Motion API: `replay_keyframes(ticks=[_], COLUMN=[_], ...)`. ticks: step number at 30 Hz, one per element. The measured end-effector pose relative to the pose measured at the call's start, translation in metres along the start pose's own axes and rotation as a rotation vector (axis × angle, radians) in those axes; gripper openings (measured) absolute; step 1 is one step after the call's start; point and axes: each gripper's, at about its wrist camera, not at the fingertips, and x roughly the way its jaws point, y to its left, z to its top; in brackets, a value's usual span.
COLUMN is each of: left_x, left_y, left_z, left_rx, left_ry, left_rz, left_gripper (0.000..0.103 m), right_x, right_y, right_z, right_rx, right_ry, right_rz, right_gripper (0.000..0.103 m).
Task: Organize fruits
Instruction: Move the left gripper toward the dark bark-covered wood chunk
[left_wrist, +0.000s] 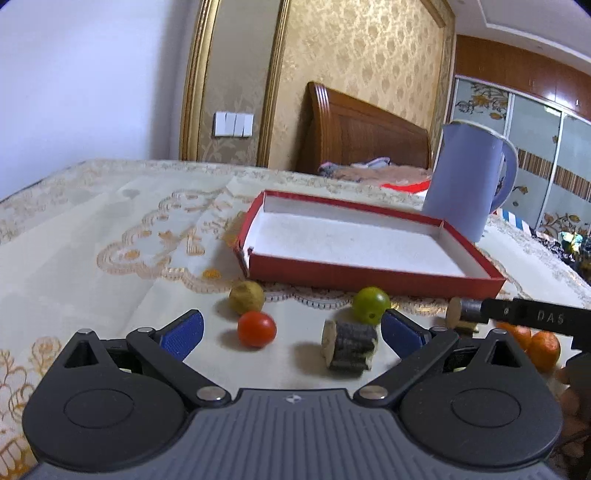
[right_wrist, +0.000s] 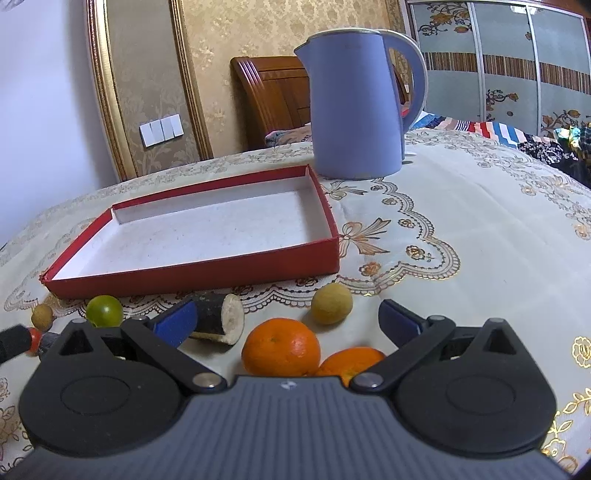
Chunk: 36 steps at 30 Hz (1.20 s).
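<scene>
An empty red box with a white inside (left_wrist: 354, 242) (right_wrist: 207, 236) lies on the tablecloth. In front of it are a red tomato (left_wrist: 256, 328), a brownish round fruit (left_wrist: 246, 296), a green fruit (left_wrist: 370, 305) (right_wrist: 104, 310) and a dark sugarcane piece (left_wrist: 349, 344) (right_wrist: 221, 319). My left gripper (left_wrist: 291, 332) is open, with the tomato and the cane piece between its fingers. My right gripper (right_wrist: 286, 321) is open over two oranges (right_wrist: 280, 347) (right_wrist: 351, 363). A yellow-brown round fruit (right_wrist: 331, 303) lies just beyond them.
A tall lavender kettle (right_wrist: 354, 103) (left_wrist: 465, 184) stands behind the box's right end. The right gripper's body (left_wrist: 532, 317) reaches in at the left view's right edge. Embroidered cream tablecloth (right_wrist: 480, 229) spreads to the right. A wooden bed headboard (left_wrist: 362, 133) is behind the table.
</scene>
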Motion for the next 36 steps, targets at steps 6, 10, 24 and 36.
replay_keyframes(ticks=[6, 10, 24, 36], left_x=[0.005, 0.007, 0.018, 0.021], left_y=[-0.013, -0.019, -0.036, -0.035], left_z=[-0.001, -0.004, -0.004, -0.004], left_rx=[0.056, 0.094, 0.183, 0.165], left_ry=[0.048, 0.059, 0.089, 0.112], left_rz=[-0.024, -0.016, 0.002, -0.015], left_gripper=[0.103, 0.103, 0.103, 0.103], right_x=[0.000, 0.000, 0.000, -0.001], right_y=[-0.002, -0.002, -0.003, -0.004], right_z=[0.000, 0.000, 0.000, 0.000], right_rx=[0.005, 0.008, 0.012, 0.017], right_ry=[-0.003, -0.003, -0.002, -0.004], right_rz=[0.001, 0.001, -0.001, -0.003], right_gripper=[0.103, 0.103, 0.103, 0.103])
